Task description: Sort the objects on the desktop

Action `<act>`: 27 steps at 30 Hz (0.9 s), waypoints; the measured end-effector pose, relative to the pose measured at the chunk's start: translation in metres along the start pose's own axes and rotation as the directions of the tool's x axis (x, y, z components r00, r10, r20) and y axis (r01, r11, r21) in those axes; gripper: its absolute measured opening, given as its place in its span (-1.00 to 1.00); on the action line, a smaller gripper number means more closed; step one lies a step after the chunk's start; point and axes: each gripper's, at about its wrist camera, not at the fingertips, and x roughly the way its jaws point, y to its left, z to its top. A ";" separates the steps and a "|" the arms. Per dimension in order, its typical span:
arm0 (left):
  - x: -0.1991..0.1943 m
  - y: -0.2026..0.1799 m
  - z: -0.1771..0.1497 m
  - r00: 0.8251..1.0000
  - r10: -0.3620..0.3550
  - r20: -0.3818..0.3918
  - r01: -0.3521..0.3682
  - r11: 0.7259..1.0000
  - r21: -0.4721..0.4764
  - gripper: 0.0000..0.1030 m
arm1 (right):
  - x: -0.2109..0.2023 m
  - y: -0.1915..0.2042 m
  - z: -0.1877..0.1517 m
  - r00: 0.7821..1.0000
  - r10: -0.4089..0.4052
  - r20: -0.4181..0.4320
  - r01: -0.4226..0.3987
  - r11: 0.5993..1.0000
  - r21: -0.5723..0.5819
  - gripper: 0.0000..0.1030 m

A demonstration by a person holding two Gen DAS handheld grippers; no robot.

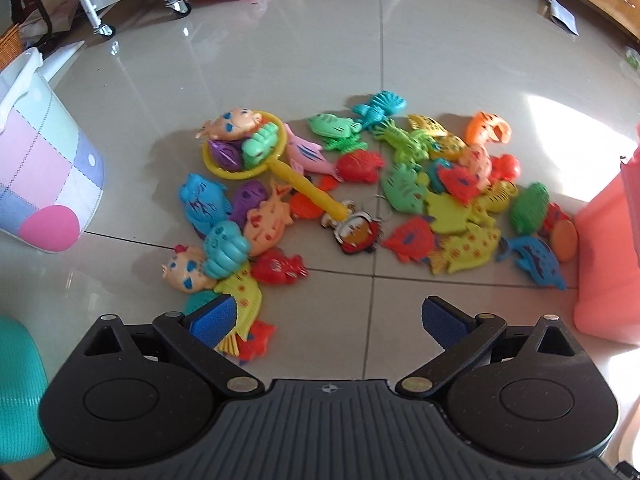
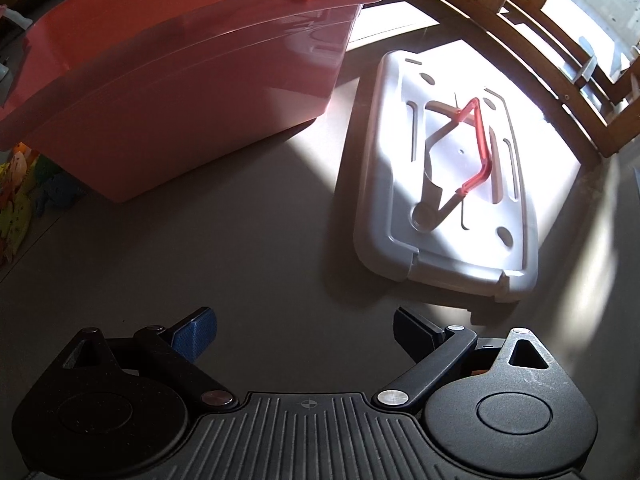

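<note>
Dozens of toy fish (image 1: 404, 188) lie heaped on the floor (image 1: 420, 56) beside our red bin (image 2: 180, 80). They look light, stiff and slick, so we would pinch one across its flat body. Both the left hand-held gripper (image 1: 326, 318) and the right hand-held gripper (image 2: 306, 334) are spread wide and hold nothing.

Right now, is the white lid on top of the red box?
No, the white lid lies flat on the floor beside the red box, which stands open with nothing covering it.

Toy fish pile (image 1: 360, 196) on floor, net (image 1: 256, 152) at its left part holding toys, fabric basket (image 1: 44, 160) left of pile, bin (image 2: 180, 80) right of pile, lid (image 2: 448, 184) right of bin.
</note>
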 end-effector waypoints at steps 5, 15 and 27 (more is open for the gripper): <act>0.014 0.012 0.012 1.000 -0.001 -0.014 0.001 1.000 -0.018 0.85 | 0.008 0.007 -0.001 0.999 0.037 -0.029 -0.038 0.999 -0.017 0.82; 0.035 0.031 0.023 1.000 0.012 -0.021 -0.012 0.999 -0.038 0.83 | 0.019 0.018 0.000 0.998 0.042 -0.040 -0.045 0.997 -0.063 0.82; 0.065 0.053 0.020 0.996 0.050 -0.074 -0.052 0.998 -0.031 0.68 | 0.031 0.025 -0.005 0.994 0.067 -0.086 -0.074 0.994 -0.078 0.82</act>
